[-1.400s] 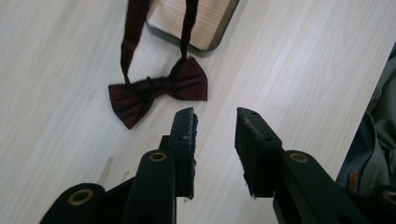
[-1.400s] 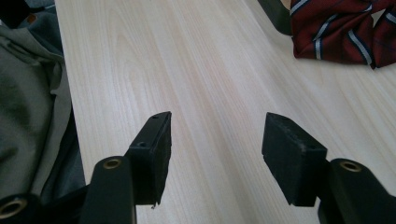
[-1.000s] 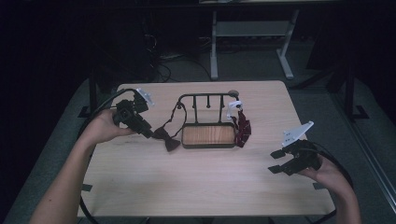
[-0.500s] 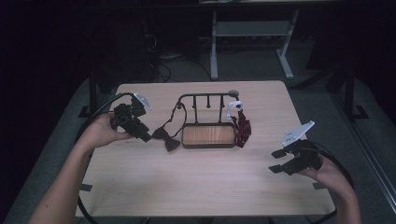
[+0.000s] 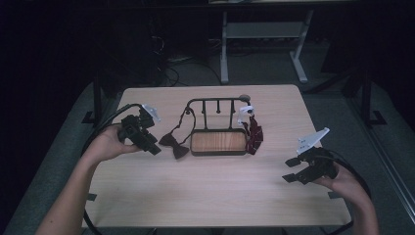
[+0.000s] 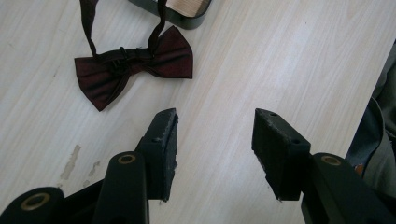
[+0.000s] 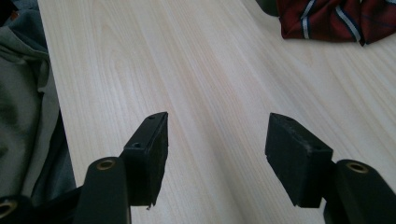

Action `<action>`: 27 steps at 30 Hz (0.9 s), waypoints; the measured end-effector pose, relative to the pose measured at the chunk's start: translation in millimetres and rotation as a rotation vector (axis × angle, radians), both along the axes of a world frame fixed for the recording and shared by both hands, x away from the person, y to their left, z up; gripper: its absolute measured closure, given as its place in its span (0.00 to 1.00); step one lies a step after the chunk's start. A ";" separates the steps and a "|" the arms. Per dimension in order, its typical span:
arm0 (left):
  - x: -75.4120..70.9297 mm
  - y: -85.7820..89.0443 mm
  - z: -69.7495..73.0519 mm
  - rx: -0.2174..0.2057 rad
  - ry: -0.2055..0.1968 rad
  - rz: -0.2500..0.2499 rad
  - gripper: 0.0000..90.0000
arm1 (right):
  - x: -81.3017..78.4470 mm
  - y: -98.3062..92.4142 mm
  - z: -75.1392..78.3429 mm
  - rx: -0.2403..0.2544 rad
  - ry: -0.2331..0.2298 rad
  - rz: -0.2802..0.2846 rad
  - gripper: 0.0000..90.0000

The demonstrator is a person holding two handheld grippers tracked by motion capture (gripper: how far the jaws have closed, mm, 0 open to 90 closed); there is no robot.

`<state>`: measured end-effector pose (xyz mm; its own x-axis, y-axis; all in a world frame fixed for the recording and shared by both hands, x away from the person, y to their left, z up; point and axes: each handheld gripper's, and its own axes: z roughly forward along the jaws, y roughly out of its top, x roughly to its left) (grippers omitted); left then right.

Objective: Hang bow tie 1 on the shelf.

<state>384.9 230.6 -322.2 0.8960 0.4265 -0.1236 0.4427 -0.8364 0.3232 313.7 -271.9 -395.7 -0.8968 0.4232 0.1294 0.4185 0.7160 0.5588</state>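
surface (image 5: 210, 196): pale wood | on it: rack's tray base (image 5: 218, 142) mid-back | bow tie (image 5: 173, 145) just left | red striped tie (image 5: 254, 137) at right end

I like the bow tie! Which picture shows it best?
The left gripper view: the bow tie lies close and sharp on the table, strap visible. The high view shows it small, left of the rack.

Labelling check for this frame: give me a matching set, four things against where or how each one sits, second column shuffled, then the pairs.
Things:
1. bow tie
2. striped tie
3. left gripper
4. stand

States:
A. bunched up at the stand's right end
B. open, empty, just been opening
C. flat on the table, left of the stand, strap running up to the stand's rail
D. wooden tray with a black rail behind, mid-table

Pairs: 1-C, 2-A, 3-B, 4-D
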 end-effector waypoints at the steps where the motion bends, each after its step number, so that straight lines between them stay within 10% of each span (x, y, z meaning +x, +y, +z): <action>1: -0.3 0.4 -1.0 -0.002 0.003 -0.001 0.56 | 0.1 -0.2 -0.5 -0.001 0.000 -0.001 0.43; 27: -14.5 8.0 -21.9 -0.024 0.003 0.009 0.53 | 0.1 -1.8 -5.0 -0.001 0.015 -0.014 0.43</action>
<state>370.4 238.5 -344.1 0.8919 0.4313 -0.1362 0.4509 -0.8245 0.3420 313.8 -273.7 -400.7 -0.8888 0.4354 0.1430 0.4368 0.7104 0.5518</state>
